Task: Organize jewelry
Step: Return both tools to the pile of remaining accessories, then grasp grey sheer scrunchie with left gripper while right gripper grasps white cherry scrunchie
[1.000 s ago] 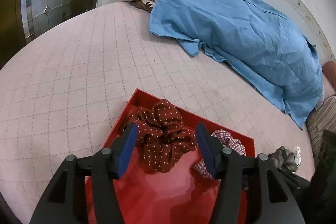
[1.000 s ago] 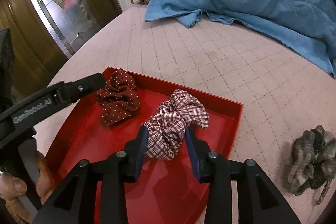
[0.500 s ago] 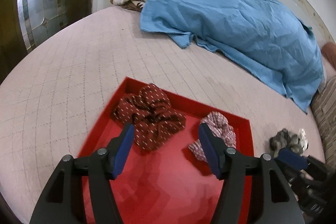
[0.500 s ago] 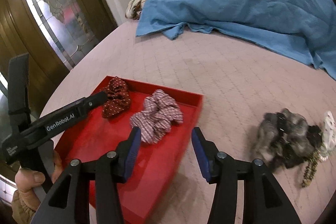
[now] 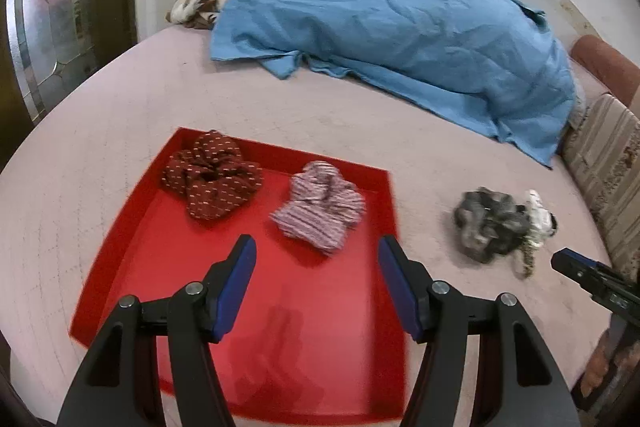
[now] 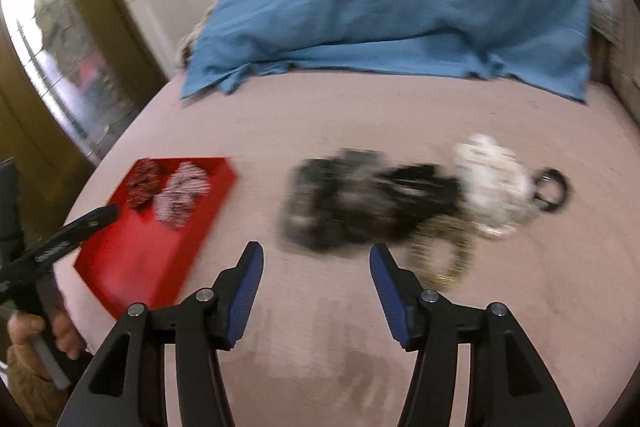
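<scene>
A red tray (image 5: 312, 323) lies on the pink bed and holds a dark red dotted scrunchie (image 5: 210, 179) and a pink plaid scrunchie (image 5: 320, 211). My left gripper (image 5: 314, 279) is open and empty above the tray's near half. To the tray's right lies a pile: a grey scrunchie (image 6: 340, 203), a white scrunchie (image 6: 492, 179), a black hair tie (image 6: 554, 189) and a gold chain (image 6: 444, 255). My right gripper (image 6: 316, 283) is open and empty just in front of the grey scrunchie. The tray also shows in the right wrist view (image 6: 148, 259).
A blue cloth (image 5: 400, 27) covers a heap at the back of the bed. A striped cushion (image 5: 608, 179) lies at the right edge. A glass-panelled door (image 5: 48, 27) stands to the left.
My right gripper let go of the plaid scrunchie in the tray, opened, and swung right to the pile. My left gripper pulled back from the dotted scrunchie.
</scene>
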